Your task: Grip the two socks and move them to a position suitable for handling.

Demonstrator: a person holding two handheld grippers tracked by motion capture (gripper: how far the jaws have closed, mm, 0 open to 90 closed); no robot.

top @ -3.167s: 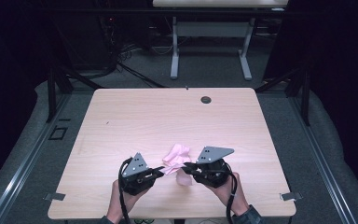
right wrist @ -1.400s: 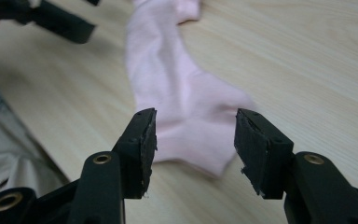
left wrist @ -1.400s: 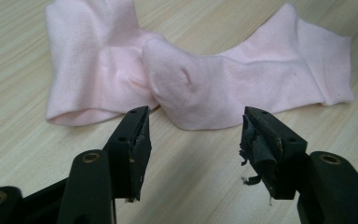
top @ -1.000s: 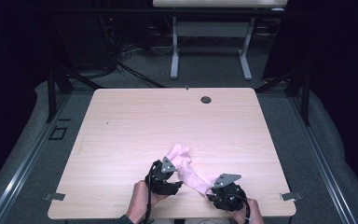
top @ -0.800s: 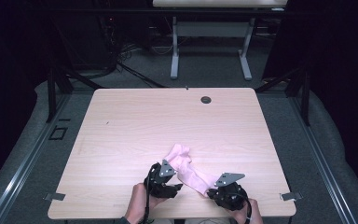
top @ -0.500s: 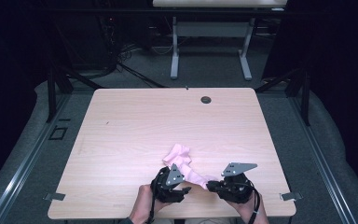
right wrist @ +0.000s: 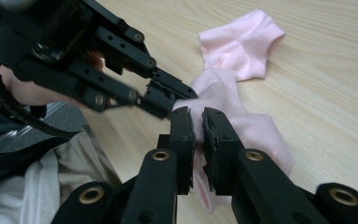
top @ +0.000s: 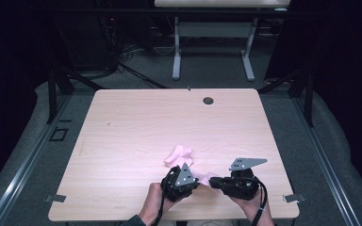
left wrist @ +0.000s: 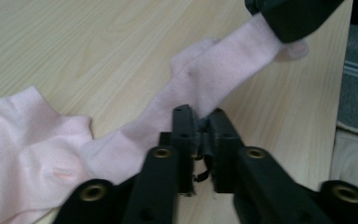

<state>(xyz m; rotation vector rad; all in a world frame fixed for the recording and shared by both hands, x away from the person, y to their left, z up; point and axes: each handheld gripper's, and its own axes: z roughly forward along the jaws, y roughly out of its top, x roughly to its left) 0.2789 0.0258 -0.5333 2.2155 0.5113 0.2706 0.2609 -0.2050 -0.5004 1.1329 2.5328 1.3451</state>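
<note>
Pink knitted ankle socks (top: 179,155), soft and ribbed at the cuff, lie near the front edge of the pale wood-grain table (top: 136,122), and both grippers are on them. In the left gripper view one sock (left wrist: 200,88) runs as a stretched band from a flat bunch at the lower left of the jaws, up across their tips, to the other gripper at the upper right. The left gripper (left wrist: 199,115) has just been closing its jaws; they now stand nearly together with a fold of that pink fabric pinched between the pads. The flat part of the second sock (left wrist: 23,140) rests on the table to the left of these jaws, touching the stretched one.

In the right gripper view the right gripper (right wrist: 198,116) has its jaws clamped on the sock's far end (right wrist: 251,135), which hangs past the pads and bulges to their right. Just ahead of these jaw tips the left gripper's black fingers (right wrist: 168,95) meet the same fabric, so the two grips sit close together. Beyond them, up and to the right, the other sock (right wrist: 242,44) lies flat on the wood.

From the high view both hands (top: 153,209) hold the grippers side by side, the pink fabric (top: 206,178) spanning the gap between them.
</note>
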